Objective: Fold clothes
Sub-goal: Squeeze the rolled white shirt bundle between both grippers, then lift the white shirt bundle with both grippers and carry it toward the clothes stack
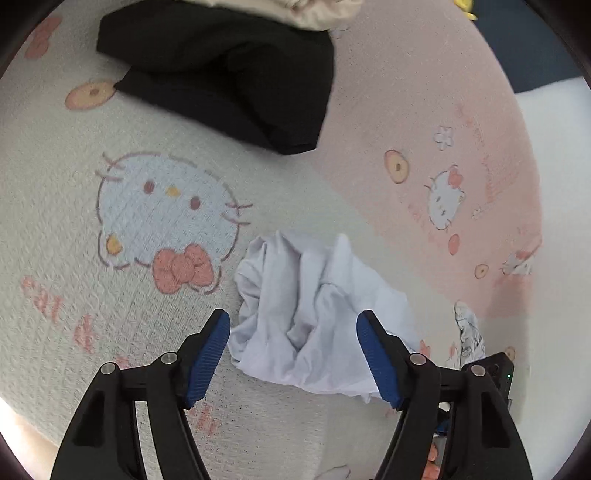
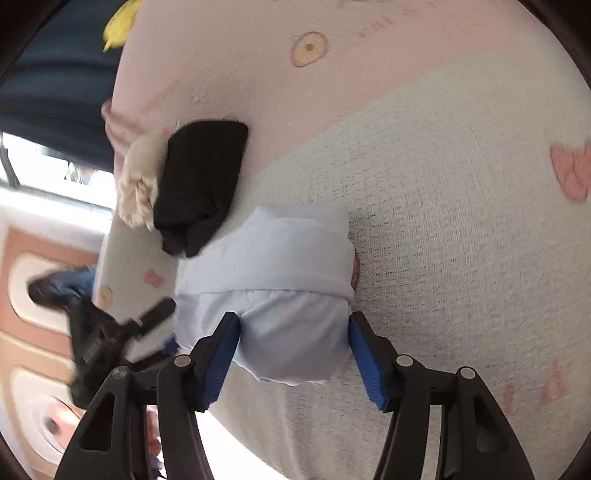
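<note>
A pale blue-white garment [image 1: 314,306] lies crumpled on the cat-print bed cover [image 1: 74,221]. My left gripper [image 1: 293,325] hangs just over its near part, jaws wide; the blue pads [image 1: 207,358] do not pinch it. In the right wrist view the same garment [image 2: 266,258] looks like a rolled bundle with a folded band across it. Its near bulge fills the gap of my right gripper [image 2: 293,328], whose jaws stand wide beside the cloth with no visible squeeze. The left gripper's black body [image 2: 107,343] shows blurred at the left of that view.
A folded black garment [image 1: 229,74] [image 2: 199,184] lies farther up the bed, with a cream garment [image 1: 317,11] [image 2: 138,184] beside it. A small black-and-white printed cloth [image 1: 469,332] sits at the right. The bed's edge and an orange-patterned floor mat [image 2: 22,277] show beyond.
</note>
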Demonstrator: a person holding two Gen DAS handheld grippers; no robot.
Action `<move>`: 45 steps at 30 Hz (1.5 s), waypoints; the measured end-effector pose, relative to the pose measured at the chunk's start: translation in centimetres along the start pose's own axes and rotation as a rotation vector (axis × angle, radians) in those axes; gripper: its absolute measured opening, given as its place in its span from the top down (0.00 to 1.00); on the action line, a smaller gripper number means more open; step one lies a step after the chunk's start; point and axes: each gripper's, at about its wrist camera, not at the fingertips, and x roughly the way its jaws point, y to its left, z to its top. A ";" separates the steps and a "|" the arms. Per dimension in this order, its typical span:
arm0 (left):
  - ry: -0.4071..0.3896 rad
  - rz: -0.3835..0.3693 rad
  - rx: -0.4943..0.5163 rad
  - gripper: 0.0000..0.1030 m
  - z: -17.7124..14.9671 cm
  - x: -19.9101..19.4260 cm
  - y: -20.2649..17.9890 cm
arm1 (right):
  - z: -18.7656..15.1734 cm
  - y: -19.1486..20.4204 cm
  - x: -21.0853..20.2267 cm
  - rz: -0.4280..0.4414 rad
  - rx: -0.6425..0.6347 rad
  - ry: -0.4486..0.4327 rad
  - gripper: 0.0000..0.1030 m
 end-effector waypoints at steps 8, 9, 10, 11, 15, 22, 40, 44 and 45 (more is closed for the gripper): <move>0.032 -0.077 -0.198 0.23 -1.4 2.8 2.5 | 0.0 -2.1 1.4 0.081 0.222 0.028 0.32; 0.025 -0.080 -0.200 0.23 -1.4 2.8 2.5 | -0.1 -2.5 1.7 0.089 0.249 0.034 0.32; 0.020 -0.073 -0.192 0.23 -1.4 2.9 2.3 | -0.2 -2.9 2.0 0.102 0.281 0.036 0.32; 0.015 -0.067 -0.185 0.23 -1.3 2.9 2.1 | -0.3 -2.9 2.1 0.105 0.301 0.028 0.32; -0.026 -0.045 -0.221 0.22 -1.6 3.1 1.8 | -0.6 -2.8 2.5 0.094 0.365 0.004 0.30; -0.061 -0.038 -0.244 0.22 -1.7 3.1 1.1 | -0.5 -2.9 3.4 0.127 0.421 0.021 0.31; -0.064 -0.128 -0.248 0.40 -1.6 2.1 -0.2 | -0.5 -2.2 1.2 0.109 0.348 -0.004 0.41; -0.046 -0.165 -0.251 0.40 -1.3 1.7 -0.2 | -0.6 -1.6 0.0 0.079 0.315 -0.022 0.41; -0.045 -0.174 -0.248 0.40 -1.2 1.7 -0.3 | -0.7 -1.5 -0.2 0.075 0.311 -0.026 0.41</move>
